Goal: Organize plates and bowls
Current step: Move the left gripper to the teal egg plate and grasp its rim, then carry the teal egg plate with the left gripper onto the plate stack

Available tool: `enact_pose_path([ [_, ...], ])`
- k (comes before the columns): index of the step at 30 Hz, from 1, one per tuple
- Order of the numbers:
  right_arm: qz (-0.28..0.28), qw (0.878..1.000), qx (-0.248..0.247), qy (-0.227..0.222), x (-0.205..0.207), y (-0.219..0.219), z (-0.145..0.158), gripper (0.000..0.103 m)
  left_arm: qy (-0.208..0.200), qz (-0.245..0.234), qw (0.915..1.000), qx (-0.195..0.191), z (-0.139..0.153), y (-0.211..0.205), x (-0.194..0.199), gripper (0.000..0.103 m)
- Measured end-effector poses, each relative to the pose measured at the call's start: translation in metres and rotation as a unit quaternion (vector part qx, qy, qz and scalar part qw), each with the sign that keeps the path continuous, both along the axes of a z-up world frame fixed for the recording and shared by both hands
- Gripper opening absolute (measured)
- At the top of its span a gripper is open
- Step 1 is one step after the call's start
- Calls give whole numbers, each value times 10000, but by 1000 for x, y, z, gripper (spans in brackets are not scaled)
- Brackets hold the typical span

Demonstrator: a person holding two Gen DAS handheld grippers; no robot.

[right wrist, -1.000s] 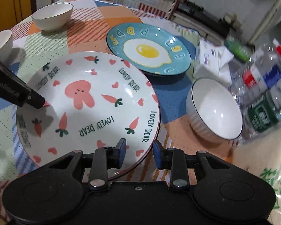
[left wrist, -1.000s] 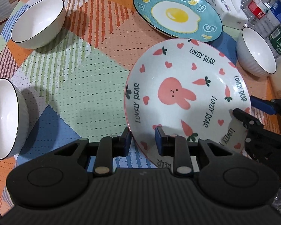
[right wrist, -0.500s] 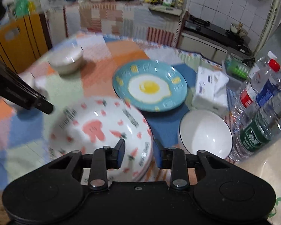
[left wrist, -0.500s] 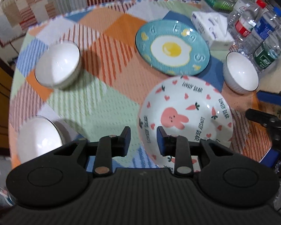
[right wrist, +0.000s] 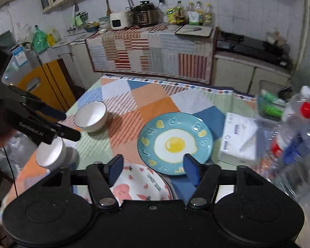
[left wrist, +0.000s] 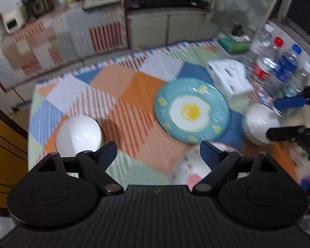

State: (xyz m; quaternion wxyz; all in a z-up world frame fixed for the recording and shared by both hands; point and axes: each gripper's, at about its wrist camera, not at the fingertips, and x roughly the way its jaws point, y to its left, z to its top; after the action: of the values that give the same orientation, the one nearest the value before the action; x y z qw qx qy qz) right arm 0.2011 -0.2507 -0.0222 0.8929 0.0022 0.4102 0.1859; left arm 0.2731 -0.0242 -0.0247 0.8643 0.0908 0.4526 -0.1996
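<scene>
Both pairs of tongs hang above the tabletop (right wrist: pixel 122 103) with nothing in them: the left tongs (left wrist: pixel 158 152) gape wide over the checked cloth, having just sprung apart, and the right tongs (right wrist: pixel 153 166) stand apart too, freshly opened, with only air between the blue pads. The rabbit plate (right wrist: pixel 140 184) lies flat at the near edge, mostly hidden under the tools, and the blue egg plate (right wrist: pixel 175 142) sits just beyond it, the two near each other but whether their rims touch I cannot tell. By my reckoning little of the tidying is done. The two plates are not stacked, and the white bowls are scattered: one (right wrist: pixel 91 116) toward the far left, a second (right wrist: pixel 50 155) at the left edge below the other tool, and a third (left wrist: pixel 258 124) off to the right beside the water bottles (left wrist: pixel 279 68), seen only from the left hand's camera and blurred there. What seems to remain is setting one plate on the other and nesting the three bowls together. The tissue pack (right wrist: pixel 239 138) and bottles crowd the right side, so that bowl looks the awkward one to reach.
</scene>
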Motion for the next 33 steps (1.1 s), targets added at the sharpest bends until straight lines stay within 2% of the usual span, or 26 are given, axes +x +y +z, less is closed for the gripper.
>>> enact_pose_path([
  [3,-398,9990,-64,195,31,-4,-32,77,-163,-1,9998,-92,-14,-10,12,88],
  [6,-781,9961,132,381,58,-18,-65,77,-127,70,9996,-227,-38,-25,33,88],
  [8,-1063,9928,335,439,73,-29,-85,76,38,205,9980,-593,-57,-31,51,88],
  [11,-1352,9885,646,202,85,-35,-109,76,394,729,9936,-772,-86,-37,80,88],
  [13,-1249,9894,702,213,92,-32,-121,76,458,749,9923,-870,-101,-41,94,88],
  [16,-1217,9912,463,233,102,-33,-132,76,342,782,9940,-685,-118,-47,109,85],
  [18,-1302,9906,299,289,107,-38,-135,76,410,750,9941,-669,-127,-46,116,84],
  [20,-1251,9914,180,333,109,-42,-135,69,521,809,9927,-726,-137,-43,120,83],
  [23,-1304,9898,243,524,111,-50,-138,68,664,843,9909,-812,-152,-39,122,73],
  [25,-1370,9879,269,675,116,-53,-144,61,759,860,9900,-824,-162,-38,120,65],
  [27,-1376,9876,203,723,120,-51,-150,59,871,909,9884,-852,-171,-36,118,58],
  [29,-1301,9886,149,749,125,-49,-153,51,878,904,9878,-920,-175,-33,116,46],
  [32,-1370,9864,157,896,134,-52,-159,40,765,603,9906,-957,-175,-32,113,36],
  [33,-1353,9863,121,940,136,-54,-161,33,797,594,9900,-999,-175,-31,114,35],
])
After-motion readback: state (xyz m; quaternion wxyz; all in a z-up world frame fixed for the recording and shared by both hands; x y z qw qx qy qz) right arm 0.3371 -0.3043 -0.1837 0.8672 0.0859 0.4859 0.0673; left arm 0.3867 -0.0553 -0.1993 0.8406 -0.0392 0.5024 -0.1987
